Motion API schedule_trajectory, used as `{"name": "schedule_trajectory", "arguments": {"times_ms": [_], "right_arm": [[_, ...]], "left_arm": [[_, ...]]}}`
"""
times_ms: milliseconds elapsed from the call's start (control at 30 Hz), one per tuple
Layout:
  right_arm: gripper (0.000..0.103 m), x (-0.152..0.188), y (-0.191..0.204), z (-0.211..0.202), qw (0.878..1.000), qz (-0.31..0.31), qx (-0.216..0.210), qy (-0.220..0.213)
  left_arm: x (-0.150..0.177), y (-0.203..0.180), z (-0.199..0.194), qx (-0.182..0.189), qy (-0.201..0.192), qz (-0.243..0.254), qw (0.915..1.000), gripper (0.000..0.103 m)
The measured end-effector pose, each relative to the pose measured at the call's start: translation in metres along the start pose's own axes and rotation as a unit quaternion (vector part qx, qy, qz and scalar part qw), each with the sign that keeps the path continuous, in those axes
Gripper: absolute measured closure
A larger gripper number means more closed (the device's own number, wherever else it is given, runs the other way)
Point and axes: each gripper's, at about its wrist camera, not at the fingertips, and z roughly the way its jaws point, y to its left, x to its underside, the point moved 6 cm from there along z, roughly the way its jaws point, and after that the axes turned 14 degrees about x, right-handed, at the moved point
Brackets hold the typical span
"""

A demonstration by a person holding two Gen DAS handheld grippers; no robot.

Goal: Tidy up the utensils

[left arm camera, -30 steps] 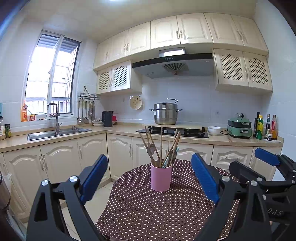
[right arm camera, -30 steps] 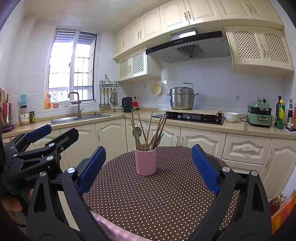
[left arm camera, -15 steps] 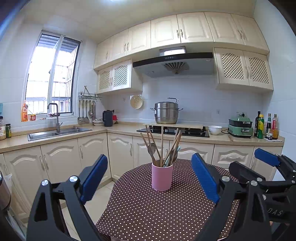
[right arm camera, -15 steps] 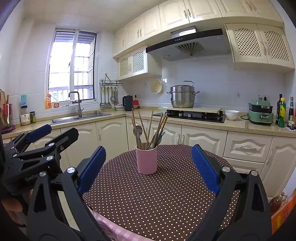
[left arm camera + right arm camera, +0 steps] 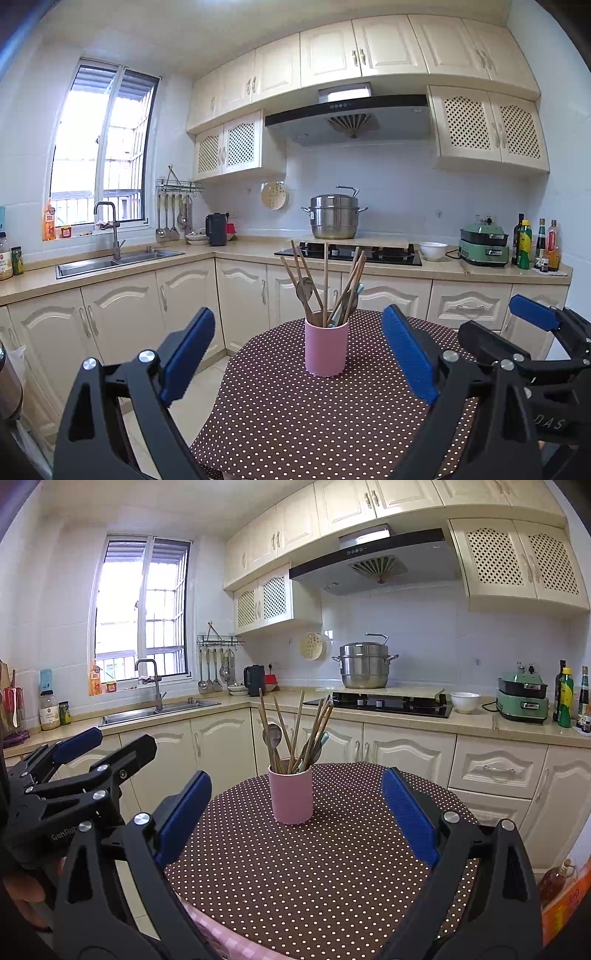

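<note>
A pink cup (image 5: 326,348) stands upright on a round table with a brown polka-dot cloth (image 5: 295,417). It holds several wooden chopsticks (image 5: 325,280), a wooden spoon (image 5: 304,288) and a teal-handled utensil. The cup also shows in the right wrist view (image 5: 291,796). My left gripper (image 5: 299,354) is open and empty, short of the cup. My right gripper (image 5: 295,816) is open and empty, also short of the cup. The right gripper shows at the right edge of the left wrist view (image 5: 532,317). The left gripper shows at the left of the right wrist view (image 5: 77,746).
Kitchen counter runs behind the table with a sink (image 5: 110,260), a hob (image 5: 351,254) with a steel pot (image 5: 334,216), a white bowl (image 5: 433,251), a green cooker (image 5: 484,247) and bottles (image 5: 535,243). Floor lies left of the table.
Both grippers stay open. The view has shifted only slightly; the cup sits a touch lower and nearer in both views.
</note>
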Motion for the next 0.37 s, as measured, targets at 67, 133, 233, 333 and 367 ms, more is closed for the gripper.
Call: {"name": "schedule_trajectory", "arguments": {"times_ms": [67,133,233,333,367], "right_arm": [[0.011,0.002,-0.001,0.006,1.000,0.001,0.000,0.004],[0.011,0.005,-0.002,0.011,1.000,0.002,0.001,0.010],[0.011,0.011,-0.005,0.024,1.000,0.003,0.000,0.023],[0.011,0.019,-0.008,0.041,0.999,0.003,-0.001,0.042],[0.011,0.022,-0.009,0.047,0.999,0.001,0.000,0.050]], "left_arm": [[0.002,0.000,0.005,0.000,0.005,-0.002,1.0000,0.013],[0.005,0.001,0.013,0.000,0.014,-0.005,0.9999,0.013],[0.011,0.003,0.029,0.004,0.034,-0.013,0.9993,0.013],[0.022,0.006,0.050,0.007,0.060,-0.020,0.9980,0.013],[0.027,0.007,0.059,0.008,0.075,-0.024,0.9969,0.013]]}}
